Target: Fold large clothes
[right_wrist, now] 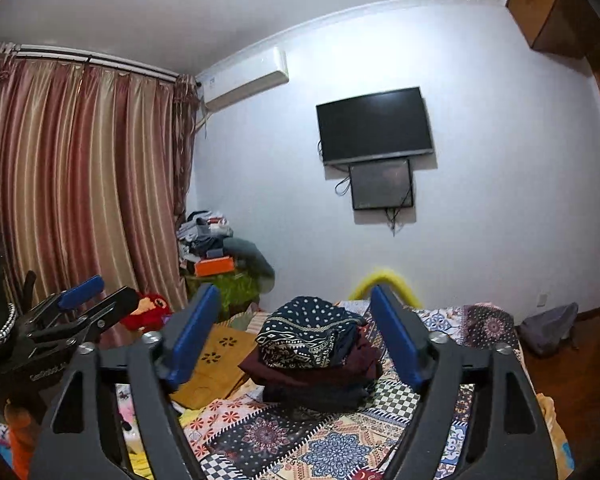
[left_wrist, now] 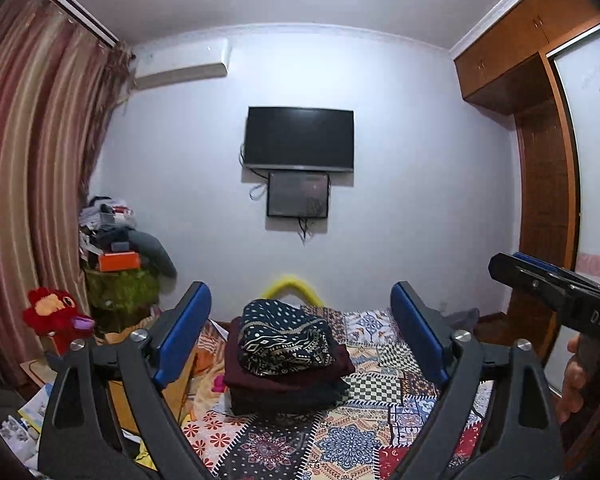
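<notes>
A pile of folded clothes [left_wrist: 284, 360] [right_wrist: 312, 364] sits on the bed's patchwork cover [left_wrist: 340, 444] [right_wrist: 300, 448]: a navy patterned garment on top, maroon pieces under it and dark ones at the bottom. My left gripper [left_wrist: 300, 308] points level at the pile from a short distance, its blue pads wide apart and empty. My right gripper [right_wrist: 294, 300] also stands open and empty, short of the pile. In the left wrist view the right gripper [left_wrist: 540, 280] shows at the right edge, held by a hand. The left gripper [right_wrist: 84, 304] appears at the left of the right wrist view.
A black TV [left_wrist: 299, 139] hangs on the far wall, with a wooden wardrobe [left_wrist: 540, 184] to the right and striped curtains [right_wrist: 80, 184] to the left. A red plush toy [left_wrist: 56, 316], a cluttered stand [left_wrist: 116, 264], a yellow-brown box [right_wrist: 212, 364] and a grey bag [right_wrist: 548, 328] surround the bed.
</notes>
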Motion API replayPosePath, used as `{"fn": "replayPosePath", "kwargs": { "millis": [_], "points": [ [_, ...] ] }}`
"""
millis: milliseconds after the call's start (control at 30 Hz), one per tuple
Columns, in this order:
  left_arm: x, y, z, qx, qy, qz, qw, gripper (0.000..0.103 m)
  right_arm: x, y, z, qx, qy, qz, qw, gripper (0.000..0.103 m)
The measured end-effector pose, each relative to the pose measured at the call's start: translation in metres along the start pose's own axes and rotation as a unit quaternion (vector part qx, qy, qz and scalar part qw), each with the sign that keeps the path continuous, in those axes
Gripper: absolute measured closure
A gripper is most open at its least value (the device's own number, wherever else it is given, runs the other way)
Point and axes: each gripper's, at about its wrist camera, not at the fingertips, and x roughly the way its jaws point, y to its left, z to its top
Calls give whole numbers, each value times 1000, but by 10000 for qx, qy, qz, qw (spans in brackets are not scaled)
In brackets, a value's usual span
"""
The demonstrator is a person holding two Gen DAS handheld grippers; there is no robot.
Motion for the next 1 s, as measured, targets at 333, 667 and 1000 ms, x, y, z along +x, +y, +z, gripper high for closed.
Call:
{"fn": "replayPosePath", "kwargs": {
  "millis": [333,667,1000],
  "points": [
    [-6,8,-11,-213,-22,253,9995,1,4,5,-4,-235,-69,-497,9985,0],
    [1,8,-18,-254,86,295,9992,0,-3,0,-12,-180,41,-430,9989,0],
    [4,6,-21,-228,136,239,9994,0,-5,-2,-13,-120,158,-417,9989,0]
  ]
}}
